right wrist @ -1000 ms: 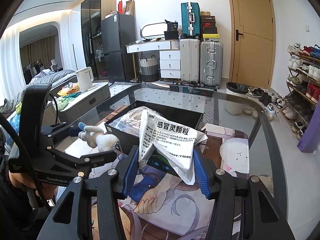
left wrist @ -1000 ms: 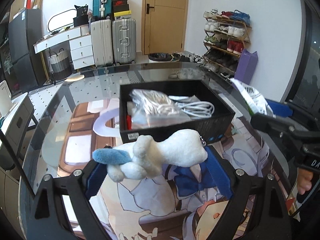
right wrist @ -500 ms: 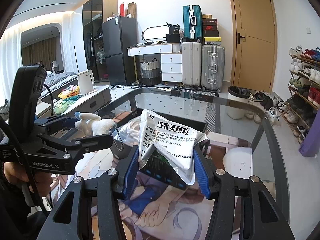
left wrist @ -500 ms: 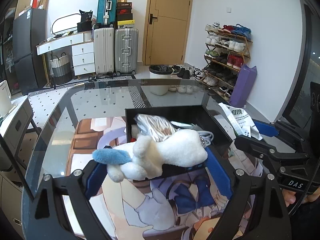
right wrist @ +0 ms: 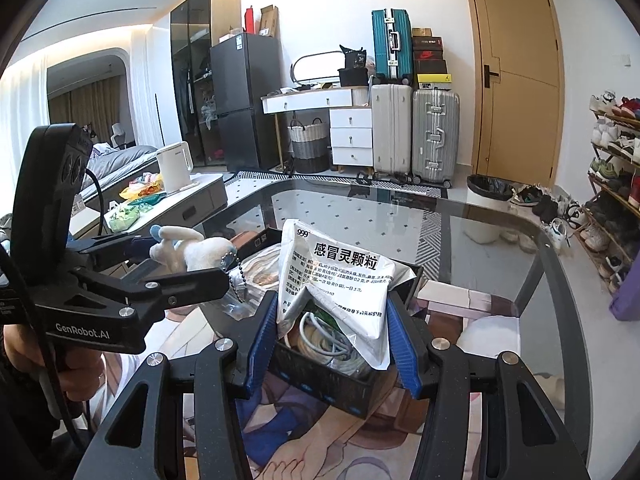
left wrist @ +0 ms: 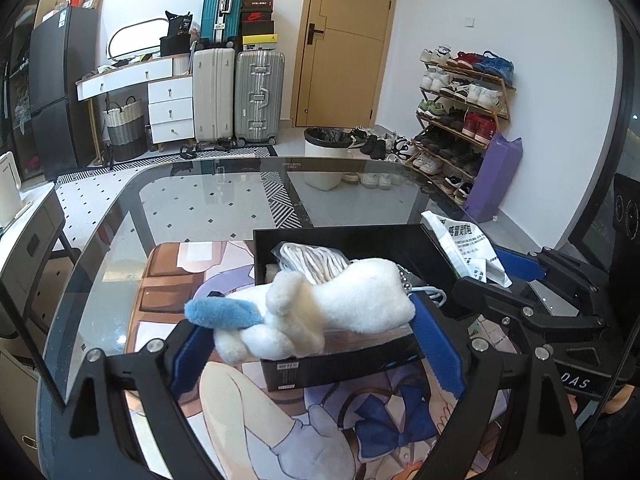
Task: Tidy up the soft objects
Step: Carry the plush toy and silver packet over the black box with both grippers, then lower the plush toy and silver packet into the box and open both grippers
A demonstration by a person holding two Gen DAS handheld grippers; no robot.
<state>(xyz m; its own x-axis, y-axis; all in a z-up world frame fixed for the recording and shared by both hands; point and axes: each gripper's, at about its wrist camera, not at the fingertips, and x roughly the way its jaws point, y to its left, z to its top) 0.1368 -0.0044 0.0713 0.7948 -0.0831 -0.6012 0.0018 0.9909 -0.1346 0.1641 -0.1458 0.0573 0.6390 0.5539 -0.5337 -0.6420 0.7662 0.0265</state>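
Beyond the glass counter (left wrist: pixel 208 208) you see three suitcases: a teal one (left wrist: pixel 222 8) on top, a white one (left wrist: pixel 213 94) and a silver one (left wrist: pixel 259 96) side by side below. Right of them stands the door (left wrist: pixel 344 44), then a bin (left wrist: pixel 326 152) and a shoe rack (left wrist: pixel 464 104) against the wall. To your left sit a kettle (right wrist: pixel 174 167), a fridge (right wrist: pixel 244 100) and white drawers (right wrist: pixel 351 134).

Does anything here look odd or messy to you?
Nothing spilled or broken. The white sachet in the right gripper is crumpled, folded into a tent. The plush toy lies sideways in the left gripper. Both hang over the black box.
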